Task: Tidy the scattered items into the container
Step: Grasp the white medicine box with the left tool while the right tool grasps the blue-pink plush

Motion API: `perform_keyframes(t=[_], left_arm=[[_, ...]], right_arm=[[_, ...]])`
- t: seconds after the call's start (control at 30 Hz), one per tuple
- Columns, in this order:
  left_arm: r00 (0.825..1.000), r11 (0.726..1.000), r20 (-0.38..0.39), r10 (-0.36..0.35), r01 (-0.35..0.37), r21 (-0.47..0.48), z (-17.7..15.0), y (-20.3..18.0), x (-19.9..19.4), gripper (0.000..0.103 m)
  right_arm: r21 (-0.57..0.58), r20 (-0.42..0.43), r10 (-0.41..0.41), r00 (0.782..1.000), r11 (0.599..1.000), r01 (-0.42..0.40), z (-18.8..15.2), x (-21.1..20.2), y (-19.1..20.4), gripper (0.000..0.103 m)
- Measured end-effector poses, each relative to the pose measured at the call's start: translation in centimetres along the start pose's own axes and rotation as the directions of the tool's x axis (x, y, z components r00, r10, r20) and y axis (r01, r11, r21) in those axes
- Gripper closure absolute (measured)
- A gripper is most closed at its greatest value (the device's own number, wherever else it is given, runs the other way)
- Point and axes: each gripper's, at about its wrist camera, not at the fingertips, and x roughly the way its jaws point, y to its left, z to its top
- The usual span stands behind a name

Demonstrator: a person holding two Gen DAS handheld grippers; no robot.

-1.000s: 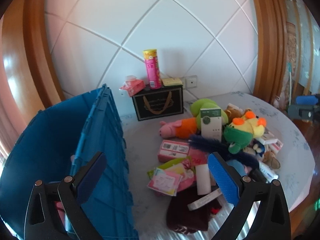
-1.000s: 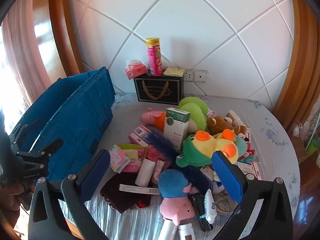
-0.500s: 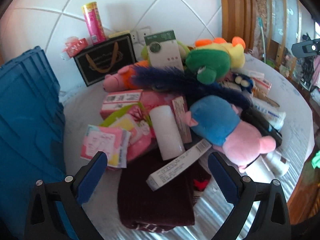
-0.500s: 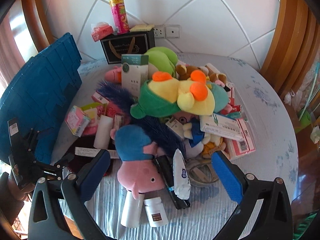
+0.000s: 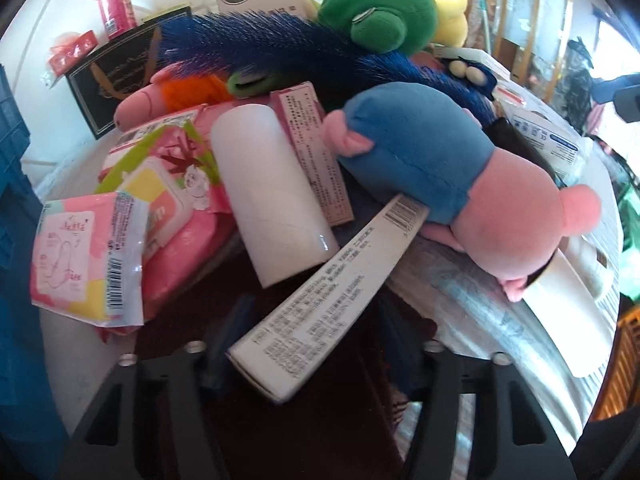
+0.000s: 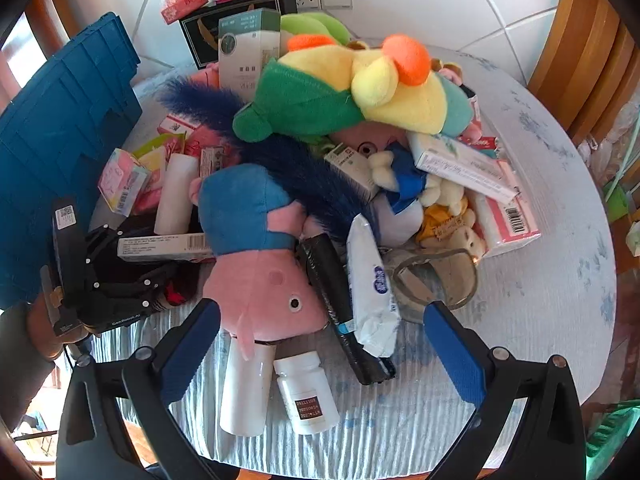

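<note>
My left gripper (image 5: 316, 340) hangs low over the pile with its jaws closing. The end of a long white carton (image 5: 332, 292) lies between them on a dark maroon cloth (image 5: 280, 420); its corner is at the left pad, and a gap shows on the right side. The right wrist view shows that left gripper (image 6: 152, 254) at the carton (image 6: 160, 246). My right gripper (image 6: 320, 312) stands open above a pink and blue pig plush (image 6: 256, 264), a black tube (image 6: 340, 308) and two white bottles (image 6: 308, 396). The blue crate (image 6: 60, 140) stands at the left.
The pile on the round table (image 6: 540, 240) holds plush toys, tissue packs, a white roll (image 5: 272, 196) and cartons. A black gift box (image 6: 200, 28) with a pink can stands against the back wall. A person's hand (image 6: 40, 332) holds the left gripper. The table's front edge is close below.
Both grippers have dropped toward the pile and tilted down. The left gripper's jaws have narrowed around the white carton's end; the right gripper's jaws stay wide.
</note>
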Motion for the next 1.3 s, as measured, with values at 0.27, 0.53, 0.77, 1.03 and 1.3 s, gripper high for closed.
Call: perform_keyframes(t=[0.27,0.53,0.77,1.03,1.3], left_arm=[[0.998,0.999,0.048,-0.042,0.041,0.026,-1.2,-0.6,-3.6,0.079],[0.992,0.999,0.122,-0.024,0.026,-0.022,-1.6,-0.3,-7.6,0.082],[0.987,0.999,0.158,-0.008,0.014,-0.037,-1.6,0.5,-9.7,0.082],[0.985,0.998,0.174,-0.004,0.014,-0.055,-1.5,0.9,-10.0,0.082],[0.981,0.998,0.193,0.014,-0.004,-0.055,-0.6,0.6,-10.8,0.082]], right_arm=[[-0.073,-0.019,0.042,0.999,0.996,-0.044,1.1,3.8,3.5,0.0],[-0.143,-0.058,0.054,0.997,0.988,-0.062,2.8,8.4,6.5,0.0],[-0.185,-0.1,0.014,0.995,0.982,-0.032,3.2,12.3,8.0,0.0],[-0.201,-0.113,-0.033,0.993,0.979,0.01,3.4,14.8,8.4,0.002],[-0.201,-0.116,-0.056,0.992,0.979,0.031,4.0,13.9,7.2,0.041]])
